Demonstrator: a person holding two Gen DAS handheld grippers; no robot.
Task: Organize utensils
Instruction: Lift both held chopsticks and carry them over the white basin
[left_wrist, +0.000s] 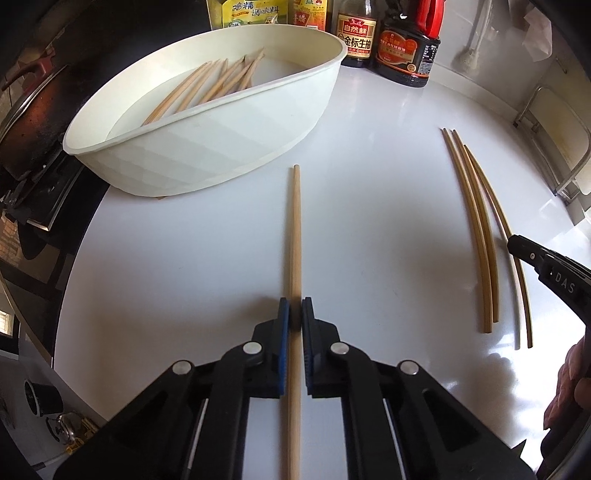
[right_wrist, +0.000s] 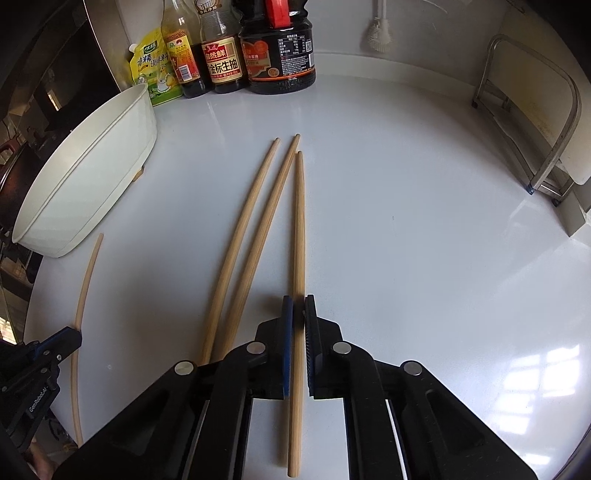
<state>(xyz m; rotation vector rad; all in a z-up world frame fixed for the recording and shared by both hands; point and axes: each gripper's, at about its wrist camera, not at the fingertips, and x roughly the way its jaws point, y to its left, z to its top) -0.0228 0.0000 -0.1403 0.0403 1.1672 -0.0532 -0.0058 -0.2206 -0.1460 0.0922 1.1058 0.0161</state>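
In the left wrist view my left gripper (left_wrist: 294, 306) is shut on a single wooden chopstick (left_wrist: 294, 229) lying lengthwise on the white counter. Beyond it to the left stands a white oval basket (left_wrist: 221, 147) holding several chopsticks (left_wrist: 214, 81). In the right wrist view my right gripper (right_wrist: 298, 306) is shut on another chopstick (right_wrist: 299, 221), with two loose chopsticks (right_wrist: 251, 221) lying just left of it. The left gripper (right_wrist: 68, 338) and its chopstick (right_wrist: 86, 280) show at lower left, near the basket (right_wrist: 92, 166). The right gripper (left_wrist: 517, 243) shows at the right edge of the left wrist view.
Sauce bottles (right_wrist: 277, 55) and a seasoning pouch (right_wrist: 155, 66) line the back wall. A dark pan on a stove (left_wrist: 29, 110) sits left of the basket. A metal rack (right_wrist: 535, 129) stands at the right, and a person's hand (left_wrist: 569, 391) is at the right edge.
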